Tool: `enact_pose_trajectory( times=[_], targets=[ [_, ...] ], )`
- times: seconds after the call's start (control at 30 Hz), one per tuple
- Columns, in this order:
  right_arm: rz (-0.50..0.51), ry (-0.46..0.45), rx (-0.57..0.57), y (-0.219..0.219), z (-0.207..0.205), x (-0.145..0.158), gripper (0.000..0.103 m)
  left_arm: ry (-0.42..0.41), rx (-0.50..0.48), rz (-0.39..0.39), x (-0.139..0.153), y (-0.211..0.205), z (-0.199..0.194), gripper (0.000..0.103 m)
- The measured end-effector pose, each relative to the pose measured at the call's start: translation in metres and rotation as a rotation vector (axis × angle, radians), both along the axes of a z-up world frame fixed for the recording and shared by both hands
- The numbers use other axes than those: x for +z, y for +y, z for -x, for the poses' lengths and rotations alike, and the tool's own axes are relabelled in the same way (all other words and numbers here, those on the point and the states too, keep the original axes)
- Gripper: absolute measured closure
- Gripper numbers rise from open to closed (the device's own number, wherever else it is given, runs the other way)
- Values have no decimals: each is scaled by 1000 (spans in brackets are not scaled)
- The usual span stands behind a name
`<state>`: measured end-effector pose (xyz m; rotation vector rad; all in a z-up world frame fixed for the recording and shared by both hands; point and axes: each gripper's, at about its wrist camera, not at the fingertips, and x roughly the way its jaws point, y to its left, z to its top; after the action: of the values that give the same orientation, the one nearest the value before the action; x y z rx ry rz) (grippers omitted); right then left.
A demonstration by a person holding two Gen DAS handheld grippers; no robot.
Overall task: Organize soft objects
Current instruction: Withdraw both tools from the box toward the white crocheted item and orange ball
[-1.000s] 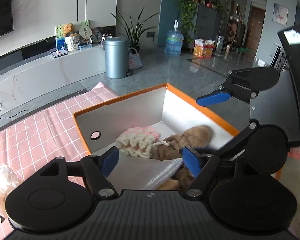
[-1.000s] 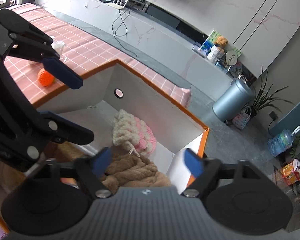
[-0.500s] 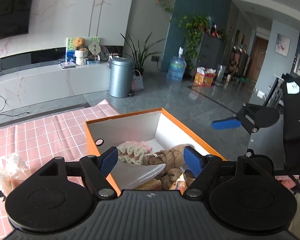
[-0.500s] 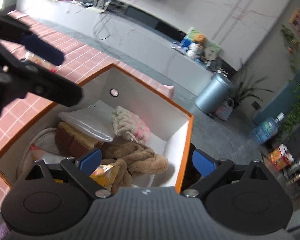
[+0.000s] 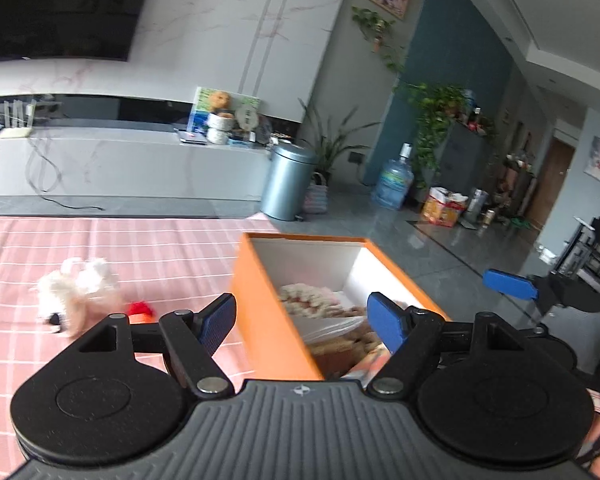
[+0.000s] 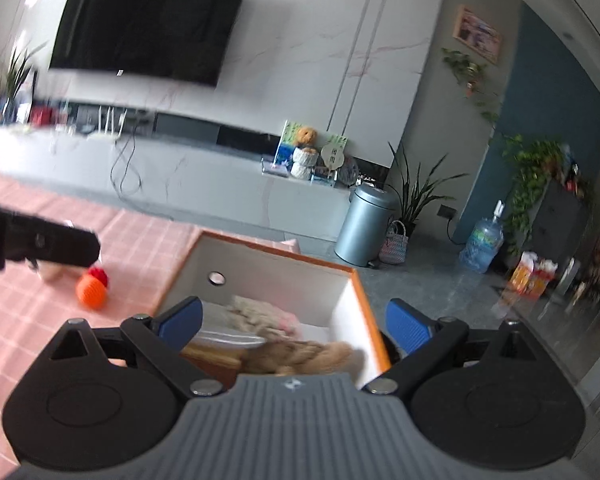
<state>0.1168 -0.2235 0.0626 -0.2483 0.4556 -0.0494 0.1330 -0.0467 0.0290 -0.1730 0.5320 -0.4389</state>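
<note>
Both grippers pulled back off orange box (image 5: 268, 320), left gripper (image 5: 302, 318) & right gripper (image 6: 296, 322) gaping, empty. Knit, fuzzy brown stuff (image 6: 300, 354) inside half-hidden, blurry. White fluffy toy (image 5: 76, 292) smeared.

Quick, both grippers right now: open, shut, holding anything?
Left gripper: open, holding nothing.
Right gripper: open wide, jaws just opened further, nothing between them.

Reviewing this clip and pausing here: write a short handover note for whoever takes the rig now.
Left gripper: open, empty.
Right gripper: open, empty, its jaws have just been opening.
Box on the pink cloth holds a knit piece, a brown plush and more.
Left to do: white plush, orange ball and a red thing lie on the cloth beside the box.
</note>
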Motion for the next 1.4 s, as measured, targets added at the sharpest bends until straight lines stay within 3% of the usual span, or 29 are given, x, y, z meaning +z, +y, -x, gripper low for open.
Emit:
enact_pose_trajectory(
  times=[0.23,0.57,0.7,0.9,1.4],
  targets=[
    [-148,-66,35,40,29,-10,7,-4,119,7,-7,33,14,20],
    [-117,-105,180,103,45,-35,7,-59,276,-104,-26,69,38,35],
    [-116,-76,238,117,39,-43,7,-63,351,-130,-38,83,44,41],
    [-248,16,243,126,20,-52,7,-39,393,-124,-52,108,39,41],
    [-262,202,240,158,-50,-89,3,51,419,-164,-86,130,5,42]
  ],
)
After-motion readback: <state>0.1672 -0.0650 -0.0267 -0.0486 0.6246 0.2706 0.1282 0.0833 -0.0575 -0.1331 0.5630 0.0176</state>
